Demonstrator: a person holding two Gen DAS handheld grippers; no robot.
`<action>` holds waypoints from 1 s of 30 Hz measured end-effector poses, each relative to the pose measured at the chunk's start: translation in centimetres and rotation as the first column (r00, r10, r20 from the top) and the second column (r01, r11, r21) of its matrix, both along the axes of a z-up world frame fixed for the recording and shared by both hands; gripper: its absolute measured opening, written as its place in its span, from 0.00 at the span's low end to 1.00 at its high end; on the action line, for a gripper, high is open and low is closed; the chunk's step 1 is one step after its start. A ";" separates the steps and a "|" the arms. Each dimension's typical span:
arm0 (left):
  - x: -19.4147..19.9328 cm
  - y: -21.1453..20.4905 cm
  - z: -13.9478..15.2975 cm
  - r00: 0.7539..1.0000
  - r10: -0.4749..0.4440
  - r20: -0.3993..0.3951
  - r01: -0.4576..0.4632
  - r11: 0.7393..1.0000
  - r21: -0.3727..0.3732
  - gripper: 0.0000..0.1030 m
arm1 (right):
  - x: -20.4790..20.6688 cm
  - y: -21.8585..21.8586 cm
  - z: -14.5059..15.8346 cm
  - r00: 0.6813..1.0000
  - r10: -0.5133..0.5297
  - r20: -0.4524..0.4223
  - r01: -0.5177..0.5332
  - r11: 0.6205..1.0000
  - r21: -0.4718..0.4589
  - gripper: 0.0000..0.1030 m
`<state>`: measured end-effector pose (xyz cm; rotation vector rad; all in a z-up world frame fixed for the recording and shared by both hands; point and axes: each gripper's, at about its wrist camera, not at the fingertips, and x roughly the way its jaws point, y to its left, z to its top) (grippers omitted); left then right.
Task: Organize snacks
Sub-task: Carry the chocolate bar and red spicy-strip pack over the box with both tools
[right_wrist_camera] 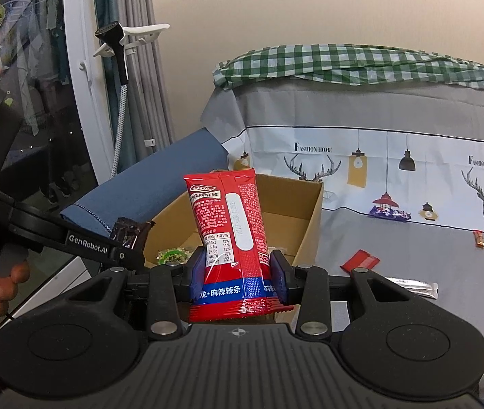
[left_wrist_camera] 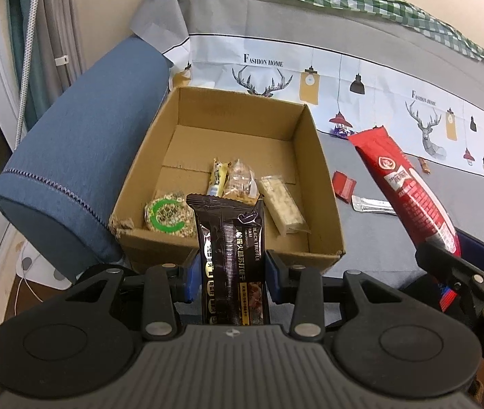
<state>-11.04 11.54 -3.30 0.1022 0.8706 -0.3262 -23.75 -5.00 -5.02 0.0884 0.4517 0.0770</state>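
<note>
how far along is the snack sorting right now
Partly done. Four snacks already lie in the cardboard box, among them a round rice cake. In hand: the left gripper clamps a black cracker pack and the right gripper clamps a red spicy strip pack, both near the box. Left on the bed: a small red packet, a silver sachet and a few small pieces farther back.

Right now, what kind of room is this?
Probably a bedroom at home: a bed under a grey deer-print "Fashion Home" sheet, a green checked cloth along the wall, and a handheld garment steamer by the curtains.
</note>
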 end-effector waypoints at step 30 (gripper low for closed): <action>15.1 -2.8 -3.2 0.997 -0.010 -0.076 0.015 0.998 0.059 0.41 | 13.4 -0.9 -4.1 0.988 -0.038 -0.151 0.049 0.996 0.074 0.40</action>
